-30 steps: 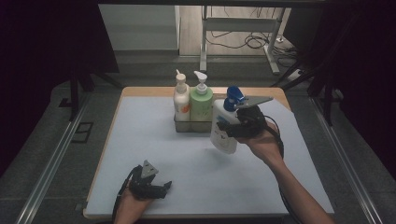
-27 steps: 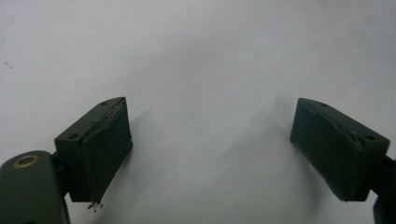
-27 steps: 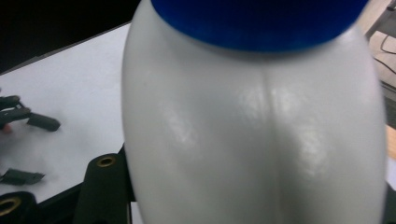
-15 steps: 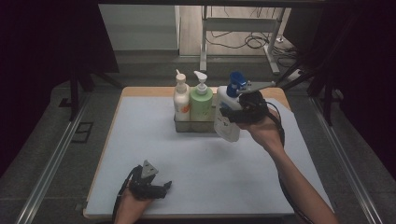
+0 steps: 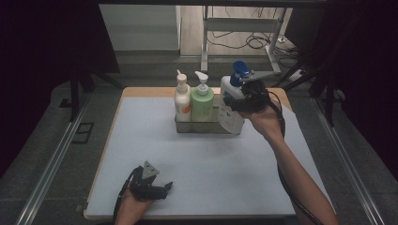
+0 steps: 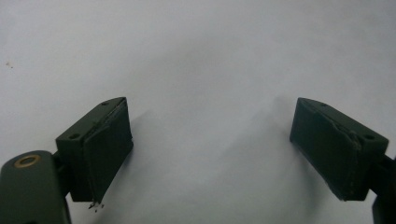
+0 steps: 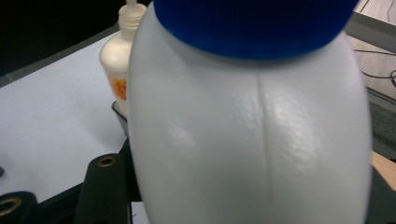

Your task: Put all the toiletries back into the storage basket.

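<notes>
At the far middle of the worktop (image 5: 141, 140), a white bottle (image 5: 231, 101) with a blue spray top is held by the right hand-held gripper (image 5: 240, 102), jaws clamped on the bottle's body. The bottle is tilted, its base at the right end of a grey caddy (image 5: 206, 125); whether the base is inside the caddy or just over its rim cannot be told. In the caddy, a green pump bottle (image 5: 202, 102) is stood upright in the middle and a cream pump bottle (image 5: 182, 101) with an orange label at the left end, the two just beside each other. In the right gripper view the white bottle (image 7: 252, 130) is seen very close, blue cap at top, with the cream pump bottle (image 7: 120, 60) behind it at left. The right forearm is stretched from the bottom right of the high view.

The left hand-held gripper (image 5: 159, 188) is rested near the front left edge of the worktop, well apart from the caddy. In the left gripper view its jaws are spread wide over bare white worktop (image 6: 205, 70), nothing between them.
</notes>
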Tool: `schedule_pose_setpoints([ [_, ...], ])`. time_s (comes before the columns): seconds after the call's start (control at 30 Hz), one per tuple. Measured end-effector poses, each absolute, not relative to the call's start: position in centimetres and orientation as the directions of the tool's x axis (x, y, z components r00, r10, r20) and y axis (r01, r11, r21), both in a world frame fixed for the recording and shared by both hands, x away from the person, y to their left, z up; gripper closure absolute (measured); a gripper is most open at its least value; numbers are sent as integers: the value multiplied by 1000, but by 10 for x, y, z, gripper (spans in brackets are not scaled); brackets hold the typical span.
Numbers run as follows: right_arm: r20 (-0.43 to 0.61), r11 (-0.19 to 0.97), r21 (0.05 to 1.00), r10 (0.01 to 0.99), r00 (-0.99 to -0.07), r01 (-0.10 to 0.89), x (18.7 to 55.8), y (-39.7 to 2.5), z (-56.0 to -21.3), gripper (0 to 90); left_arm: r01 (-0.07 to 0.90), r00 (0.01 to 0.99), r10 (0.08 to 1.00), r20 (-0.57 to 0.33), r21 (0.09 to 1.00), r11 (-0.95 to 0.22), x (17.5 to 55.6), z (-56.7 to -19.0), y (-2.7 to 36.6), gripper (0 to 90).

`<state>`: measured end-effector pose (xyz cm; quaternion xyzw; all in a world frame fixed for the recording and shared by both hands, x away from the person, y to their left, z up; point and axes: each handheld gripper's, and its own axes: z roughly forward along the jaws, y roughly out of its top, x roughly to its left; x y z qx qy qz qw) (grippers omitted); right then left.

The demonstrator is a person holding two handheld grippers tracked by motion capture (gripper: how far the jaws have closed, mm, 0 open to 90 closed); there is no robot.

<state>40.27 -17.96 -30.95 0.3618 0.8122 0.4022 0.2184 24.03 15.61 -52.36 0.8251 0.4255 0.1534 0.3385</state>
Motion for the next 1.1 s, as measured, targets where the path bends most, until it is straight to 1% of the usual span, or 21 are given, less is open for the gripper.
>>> schedule_pose_setpoints([
  [0.53, -74, 392, 816, 800, -595, 426, 436, -174, -304, 400, 598, 591, 806, -36, 689, -408, 240, -524, 156, 128],
  [1.1, -64, 359, 817, 833, -549, 450, 467, -168, -322, 401, 598, 588, 808, -38, 693, -402, 240, -524, 156, 136],
])
